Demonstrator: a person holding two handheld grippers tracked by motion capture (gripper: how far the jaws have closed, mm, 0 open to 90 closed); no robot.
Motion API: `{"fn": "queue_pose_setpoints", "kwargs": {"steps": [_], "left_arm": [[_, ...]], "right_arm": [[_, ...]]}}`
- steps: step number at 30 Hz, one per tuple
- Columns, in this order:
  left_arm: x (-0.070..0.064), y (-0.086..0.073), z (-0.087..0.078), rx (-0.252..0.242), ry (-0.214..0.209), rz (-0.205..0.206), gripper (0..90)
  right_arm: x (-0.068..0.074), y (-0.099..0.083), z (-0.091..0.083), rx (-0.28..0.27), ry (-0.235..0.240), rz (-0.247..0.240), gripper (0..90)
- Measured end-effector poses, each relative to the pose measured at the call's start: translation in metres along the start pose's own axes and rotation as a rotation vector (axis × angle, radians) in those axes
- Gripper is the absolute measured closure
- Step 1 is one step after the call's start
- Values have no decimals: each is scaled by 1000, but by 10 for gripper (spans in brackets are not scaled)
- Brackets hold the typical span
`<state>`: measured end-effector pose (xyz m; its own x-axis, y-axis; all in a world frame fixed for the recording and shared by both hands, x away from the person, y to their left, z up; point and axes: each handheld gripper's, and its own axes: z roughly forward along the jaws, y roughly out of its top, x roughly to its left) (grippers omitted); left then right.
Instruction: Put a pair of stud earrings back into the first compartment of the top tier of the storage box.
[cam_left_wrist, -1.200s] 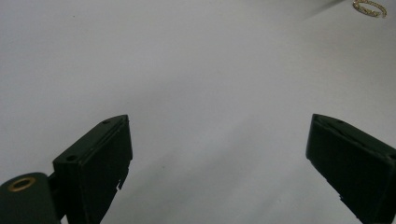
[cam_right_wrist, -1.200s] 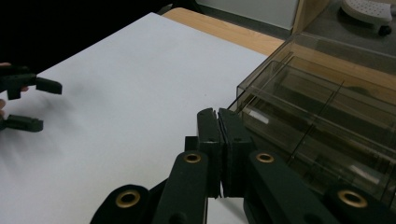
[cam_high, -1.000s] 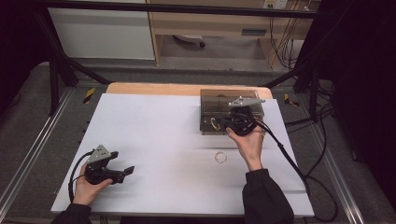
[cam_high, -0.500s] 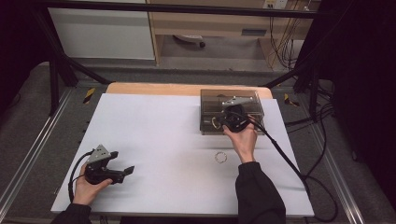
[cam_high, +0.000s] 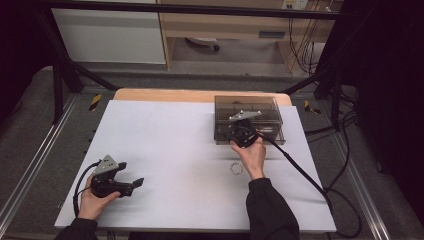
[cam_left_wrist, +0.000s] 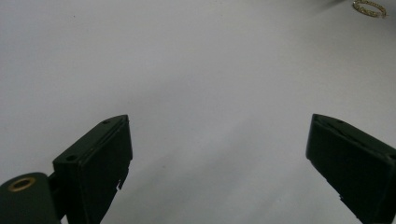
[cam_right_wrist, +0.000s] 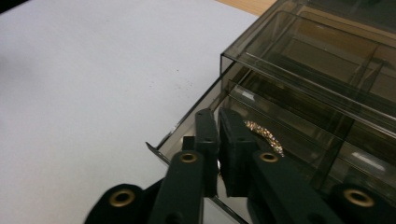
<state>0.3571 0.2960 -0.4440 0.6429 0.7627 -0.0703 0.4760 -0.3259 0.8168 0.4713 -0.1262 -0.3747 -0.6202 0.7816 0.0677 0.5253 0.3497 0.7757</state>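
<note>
A smoked clear plastic box (cam_high: 248, 107) (cam_right_wrist: 327, 51) stands at the table's far right, its lower drawer (cam_right_wrist: 156, 149) pulled out toward me. My right gripper (cam_high: 243, 131) (cam_right_wrist: 218, 114) reaches over the drawer's front wall with its jaws almost together. A glittery gold bangle (cam_right_wrist: 264, 133) curves around its right jaw inside the drawer, and a glint shows in the slit between the jaws. A second gold bangle (cam_high: 235, 168) (cam_left_wrist: 369, 8) lies loose on the white tabletop beside my right wrist. My left gripper (cam_high: 131, 174) (cam_left_wrist: 219, 120) rests near the front left, open, holding nothing.
The white tabletop (cam_high: 165, 145) is bare between the two hands. The right gripper's cable (cam_high: 300, 170) trails off the right edge. A wooden strip (cam_high: 165, 95) runs along the far edge, with metal frame rails on both sides.
My right hand has shifted slightly left and forward at the box's open drawer. The left gripper and the loose bangle have not moved.
</note>
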Motion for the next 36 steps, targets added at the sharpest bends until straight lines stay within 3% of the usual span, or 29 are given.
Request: {"fn": "queue_pose_setpoints", "kwargs": {"steps": [8,16,26,30,36], "left_arm": [[0,0,0,0,0,0,66],[0,0,1,4,1,0,66],[-1,0,1,5,1,2,65],[-1,0,1,6,1,2,65],[-1,0,1,6,3,2,65]], "right_arm": [[-3,-2,-24,-88,53,25,666],[-6,-16,-53,-140,41,17,387],[2,-46,-65,-106,48,21,144],[5,-58,-61,-72,51,35,105],[9,-75,-47,-15,58,32,114]]}}
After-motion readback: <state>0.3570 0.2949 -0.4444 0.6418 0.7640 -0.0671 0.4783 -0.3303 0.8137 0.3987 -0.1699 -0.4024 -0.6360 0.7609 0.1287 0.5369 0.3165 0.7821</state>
